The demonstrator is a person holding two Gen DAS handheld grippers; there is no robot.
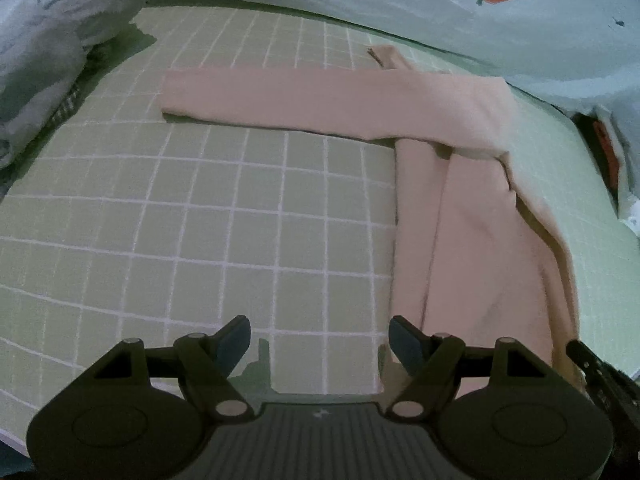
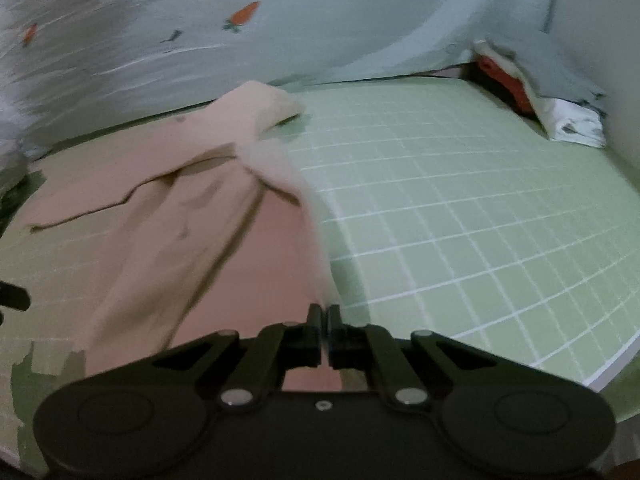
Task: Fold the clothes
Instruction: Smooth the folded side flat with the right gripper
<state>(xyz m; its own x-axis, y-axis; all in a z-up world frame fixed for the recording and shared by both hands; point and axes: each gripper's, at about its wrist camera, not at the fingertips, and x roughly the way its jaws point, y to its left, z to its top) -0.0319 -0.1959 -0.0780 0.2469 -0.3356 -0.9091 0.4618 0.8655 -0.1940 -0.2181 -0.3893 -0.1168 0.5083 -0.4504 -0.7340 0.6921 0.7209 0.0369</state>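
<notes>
Lying on the green checked sheet (image 1: 240, 208) of the bed is a pink garment (image 1: 460, 216), partly folded. Its body runs along the right part of the sheet, from the near edge toward the far edge, and one long sleeve (image 1: 280, 98) is stretched flat across to the left, close to the far edge. A second, shorter piece of the cloth sticks out behind it near the far edge.

The left gripper (image 1: 319, 340) hovers low over the bare sheet near the near edge, its jaws wide apart with nothing between them; its right finger is just beside the left border of the garment.

The right gripper (image 2: 325, 322) has its jaws pressed together, and the right border of the pink garment (image 2: 192, 220) goes down into them, so it pinches the cloth. The fabric there is blurred.

Behind the far edge hangs a pale blanket with carrot prints (image 2: 280, 20). At the far right corner lies a small heap of white and orange cloth (image 2: 560, 116). A grey crumpled bundle (image 1: 52, 60) sits at the far left corner.
</notes>
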